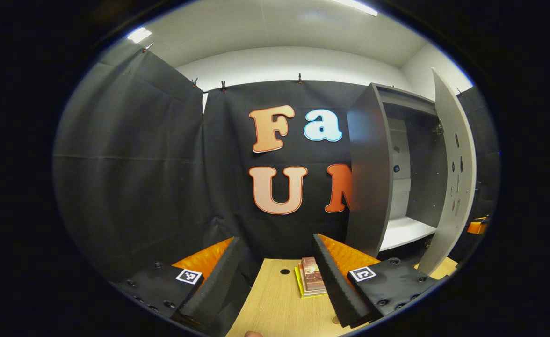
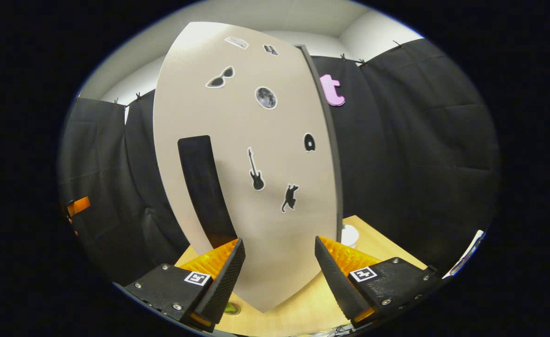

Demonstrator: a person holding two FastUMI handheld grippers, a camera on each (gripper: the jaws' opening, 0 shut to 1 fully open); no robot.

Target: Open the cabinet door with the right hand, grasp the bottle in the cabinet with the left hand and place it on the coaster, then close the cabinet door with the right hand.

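While the cabinet door [image 1: 452, 173] stands open, both grippers hover over the wooden table [image 1: 279, 299].
Left gripper [image 1: 277, 276] and right gripper [image 2: 279, 276] gape empty; books [image 1: 311, 276] lie ahead; bottle unseen.

You face black cloth walls [image 1: 130, 154] clipped up under a white ceiling [image 1: 279, 28] with lit strip lights [image 1: 139, 34]. A light wood table [image 1: 279, 299] sits below.

Your left gripper [image 1: 275, 276] and right gripper [image 2: 279, 276] each carry two wedge-shaped fingers with ridged inner faces, on dark blocks studded with round screws, each block bearing a small square black-and-white marker.
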